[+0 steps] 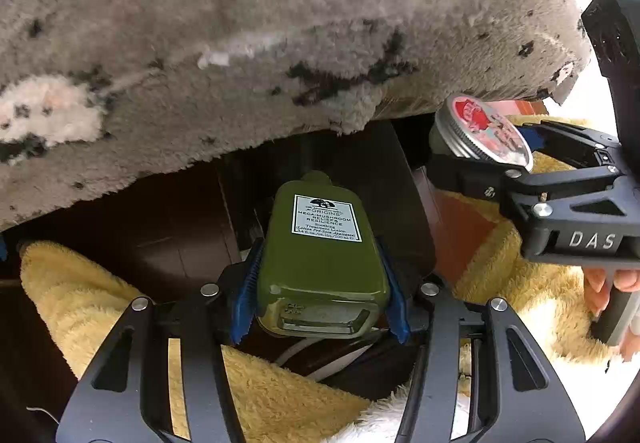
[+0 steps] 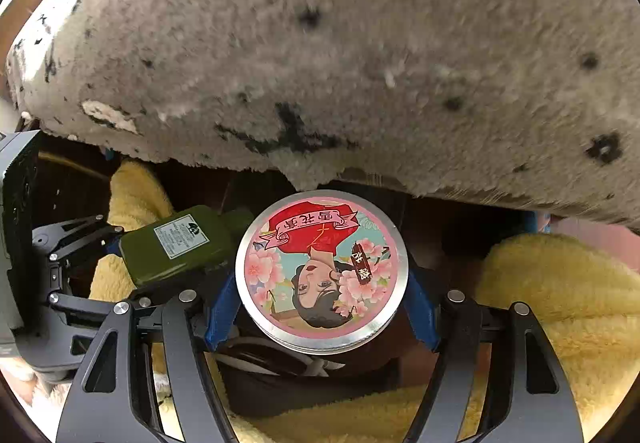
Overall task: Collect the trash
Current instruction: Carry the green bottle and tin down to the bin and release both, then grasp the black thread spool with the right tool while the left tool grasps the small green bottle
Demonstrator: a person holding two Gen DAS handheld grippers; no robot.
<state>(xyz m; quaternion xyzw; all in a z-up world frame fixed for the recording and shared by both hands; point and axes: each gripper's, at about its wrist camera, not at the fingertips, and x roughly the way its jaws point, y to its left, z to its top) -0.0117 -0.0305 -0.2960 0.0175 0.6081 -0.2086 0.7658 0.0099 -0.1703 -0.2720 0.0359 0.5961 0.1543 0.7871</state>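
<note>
A shaggy grey rug (image 1: pixel 248 43) flecked with black fills the field from nine o'clock across twelve to three, with a white patch (image 1: pixel 48 115) at nine. Below its ragged edge lies dark brown wooden floor (image 1: pixel 168 243). Yellow fleece fabric (image 1: pixel 80 307) spreads from seven o'clock toward five. Strong white light washes out the two o'clock corner in the left wrist view.

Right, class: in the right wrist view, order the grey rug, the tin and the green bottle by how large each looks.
1. Grey rug, filling the upper half.
2. Tin, though it sits closest to the camera, which inflates it.
3. Green bottle.
</note>
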